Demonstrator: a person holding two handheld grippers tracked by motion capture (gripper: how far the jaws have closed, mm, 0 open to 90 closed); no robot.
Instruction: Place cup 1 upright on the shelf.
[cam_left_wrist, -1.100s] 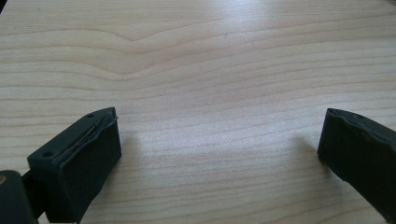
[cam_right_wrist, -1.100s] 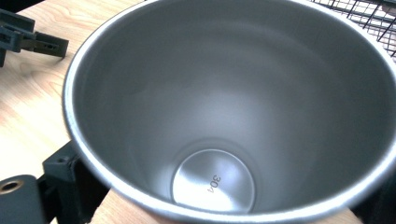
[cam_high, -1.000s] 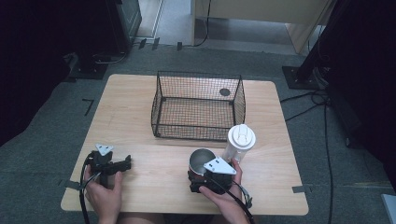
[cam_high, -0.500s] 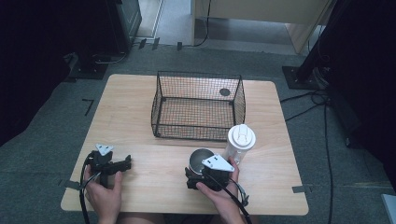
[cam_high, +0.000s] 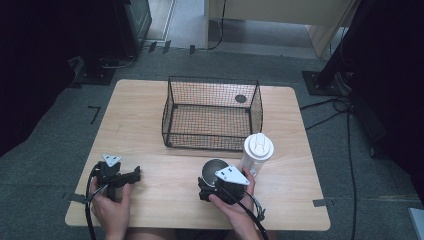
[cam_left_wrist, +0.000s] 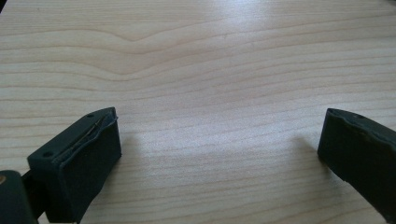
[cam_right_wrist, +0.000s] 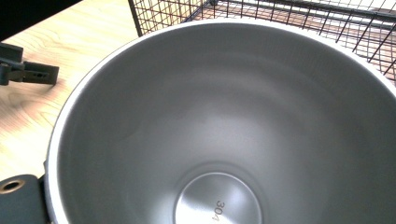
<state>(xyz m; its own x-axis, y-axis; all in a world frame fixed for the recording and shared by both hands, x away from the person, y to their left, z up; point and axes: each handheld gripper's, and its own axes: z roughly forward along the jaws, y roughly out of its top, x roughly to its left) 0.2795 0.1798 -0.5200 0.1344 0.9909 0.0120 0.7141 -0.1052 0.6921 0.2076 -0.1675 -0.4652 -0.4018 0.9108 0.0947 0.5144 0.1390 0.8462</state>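
Note:
A bare steel cup (cam_high: 214, 169) stands upright on the wooden table (cam_high: 150, 105) near its front edge. My right gripper (cam_high: 216, 184) is around the cup from the near side and shut on it. In the right gripper view I look down into the cup (cam_right_wrist: 224, 140), which hides the jaws except a black piece at the bottom left, against the cup's wall. My left gripper (cam_high: 134, 174) rests at the front left, open, and its fingers point right. The left gripper (cam_left_wrist: 219, 140) has bare wood between its jaws.
A white lidded bottle (cam_high: 257, 151) stands just right of the cup, close to my right hand. A black wire basket (cam_high: 212, 112) sits at the table's middle back, with a small dark round hole (cam_high: 240, 99) in the tabletop behind its mesh. The left gripper (cam_right_wrist: 28, 70) lies beyond the cup.
My right gripper has edged slightly left and closer around the cup. The cup, the bottle and the left gripper have stayed in place.

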